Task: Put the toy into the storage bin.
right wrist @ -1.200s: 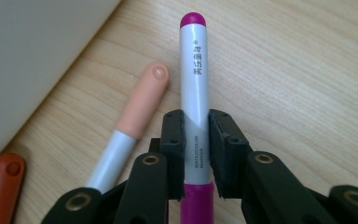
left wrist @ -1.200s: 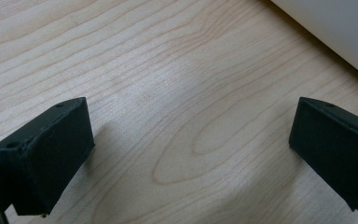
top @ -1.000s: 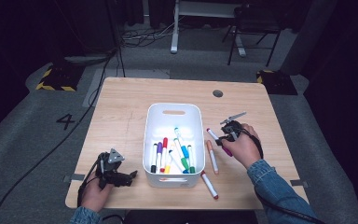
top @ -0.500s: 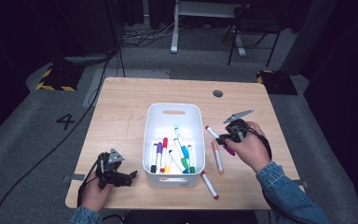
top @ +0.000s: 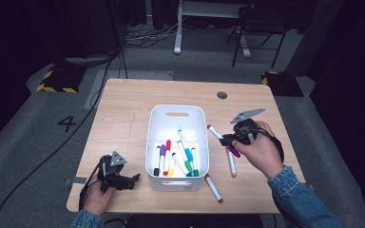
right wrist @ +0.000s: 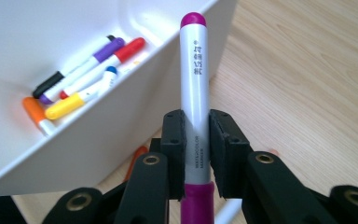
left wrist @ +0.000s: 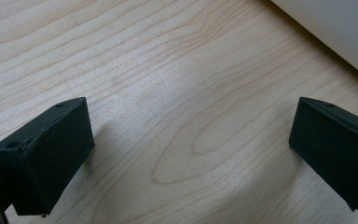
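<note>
Right tool grips a marker by its barrel, lifted beside the bin. Left tool rests released on the worktop. Transfer step; next, carry over the rim and release.

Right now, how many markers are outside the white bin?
3: one in the right gripper (magenta-capped marker), one lying on the table under that hand, one beside the bin's front corner.

The right tool has lifted the magenta marker off the table, toward the bin.
</note>
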Demonstrator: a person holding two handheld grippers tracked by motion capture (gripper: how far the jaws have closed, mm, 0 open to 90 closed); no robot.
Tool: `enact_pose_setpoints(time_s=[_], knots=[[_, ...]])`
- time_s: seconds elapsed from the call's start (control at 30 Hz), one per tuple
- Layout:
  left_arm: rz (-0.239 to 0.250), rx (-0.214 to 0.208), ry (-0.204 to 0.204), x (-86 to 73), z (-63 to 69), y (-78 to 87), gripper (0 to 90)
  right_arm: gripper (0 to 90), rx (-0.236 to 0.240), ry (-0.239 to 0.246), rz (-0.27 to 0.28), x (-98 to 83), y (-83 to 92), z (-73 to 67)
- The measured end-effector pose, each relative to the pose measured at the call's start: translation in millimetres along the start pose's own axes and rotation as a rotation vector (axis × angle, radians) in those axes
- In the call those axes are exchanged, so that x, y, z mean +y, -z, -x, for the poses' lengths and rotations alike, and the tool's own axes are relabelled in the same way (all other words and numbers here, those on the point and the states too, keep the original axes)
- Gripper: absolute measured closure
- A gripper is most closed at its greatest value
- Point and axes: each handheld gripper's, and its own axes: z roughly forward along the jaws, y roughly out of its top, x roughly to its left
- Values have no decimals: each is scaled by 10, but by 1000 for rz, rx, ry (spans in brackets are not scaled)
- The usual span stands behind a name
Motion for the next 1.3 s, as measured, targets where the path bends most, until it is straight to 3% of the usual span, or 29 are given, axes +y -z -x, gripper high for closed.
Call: enact_pose_setpoints(time_s=[0.3, 0.73, 1.13, 1.3], knots=[[0, 0, 0, 0, 0, 0, 0, 769, 50, 97, 16, 226, 46, -323], [0, 0, 0, 0, 0, 0, 0, 770, 130, 156, 8, 475, -17, -690], [0, 0, 0, 0, -1, 0, 0, 769, 188, 191, 42, 616, -105, -843], [0, 0, 0, 0, -1, 0, 0, 769, 200, 195, 29, 610, -194, -860]])
